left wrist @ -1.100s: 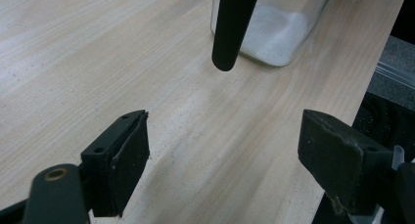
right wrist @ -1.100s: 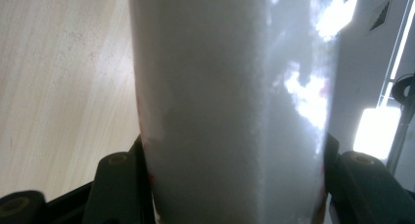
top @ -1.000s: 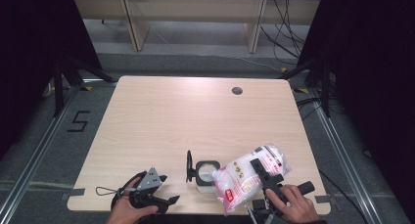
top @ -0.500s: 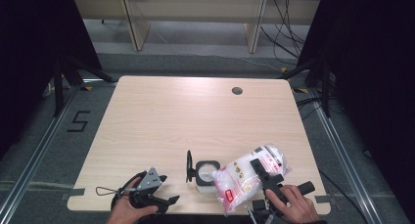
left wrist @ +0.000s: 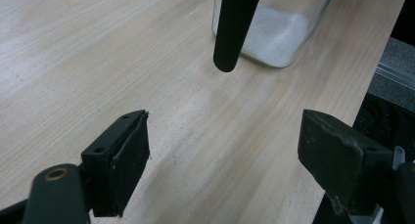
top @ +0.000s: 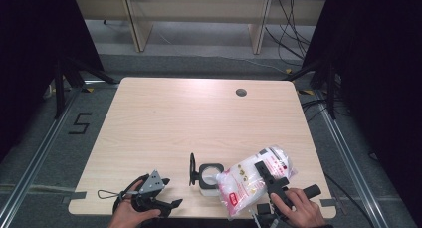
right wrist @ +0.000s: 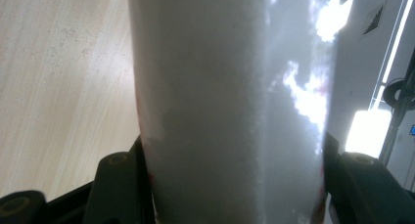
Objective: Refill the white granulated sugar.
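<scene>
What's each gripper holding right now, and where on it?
The right gripper is clamped across the middle of the bag of white granules. The left gripper is open above bare table, holding nothing.

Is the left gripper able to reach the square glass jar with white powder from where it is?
Probably yes: the left gripper is open, and only bare wooden table lies between it and the square glass jar.
</scene>
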Motion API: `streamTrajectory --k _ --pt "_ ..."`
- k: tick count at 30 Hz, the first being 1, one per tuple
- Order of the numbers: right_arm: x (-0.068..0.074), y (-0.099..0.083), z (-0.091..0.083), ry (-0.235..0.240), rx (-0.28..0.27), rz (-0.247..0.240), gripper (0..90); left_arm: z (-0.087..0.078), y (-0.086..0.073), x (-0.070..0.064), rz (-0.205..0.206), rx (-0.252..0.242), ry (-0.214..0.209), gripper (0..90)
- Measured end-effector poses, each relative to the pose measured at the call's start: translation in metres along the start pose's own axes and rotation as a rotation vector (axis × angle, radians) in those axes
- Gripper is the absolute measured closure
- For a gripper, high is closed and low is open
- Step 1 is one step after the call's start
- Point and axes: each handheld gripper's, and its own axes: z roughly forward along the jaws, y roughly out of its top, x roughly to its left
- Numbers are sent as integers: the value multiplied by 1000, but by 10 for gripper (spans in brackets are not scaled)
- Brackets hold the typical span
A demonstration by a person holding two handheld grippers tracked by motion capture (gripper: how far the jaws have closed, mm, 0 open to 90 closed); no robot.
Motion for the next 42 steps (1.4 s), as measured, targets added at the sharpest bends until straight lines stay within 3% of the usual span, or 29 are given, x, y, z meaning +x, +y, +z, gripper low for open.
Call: streamTrajectory --k 8,10,12,13,14,17,20,22,23,30,33,34,38,41,42 --pt "0 1 1 -1 -8 -24 443 0 0 0 -4 -9 -3 190" --pt "1 2 -1 10 7 -7 443 0 0 0 1 -9 -4 190" --pt "0 2 -1 5 -3 -18 443 -1 1 2 31 3 -1 190" --pt "-1 3 -1 4 -2 -14 443 0 0 0 6 -16 -8 190" --pt "-1 3 0 -3 -6 -31 443 -1 1 2 33 7 -3 190" --pt "-1 3 0 -2 -5 -30 443 0 0 -2 -23 -23 -6 190" --pt "0 2 -1 5 -1 -18 443 0 0 1 19 -9 -5 190" --pt "1 1 -1 11 11 1 443 -1 0 1 19 -3 -7 190" --pt "-2 1 0 10 -3 -27 443 -1 0 1 20 -4 -7 190" --pt "-2 1 -2 4 8 -20 444 -1 0 2 33 4 0 190" --pt "-3 1 0 2 4 -23 445 -1 0 0 16 -12 -7 190" --pt "1 0 -1 16 21 0 446 0 0 -1 -8 -11 -7 190" --pt "-1 -1 0 27 15 -14 447 -1 0 2 31 2 -1 190" --pt "-1 -2 0 10 -6 4 448 -1 0 2 33 4 -1 190" --pt "-3 -2 -1 24 5 3 448 -1 0 2 32 8 -3 190"
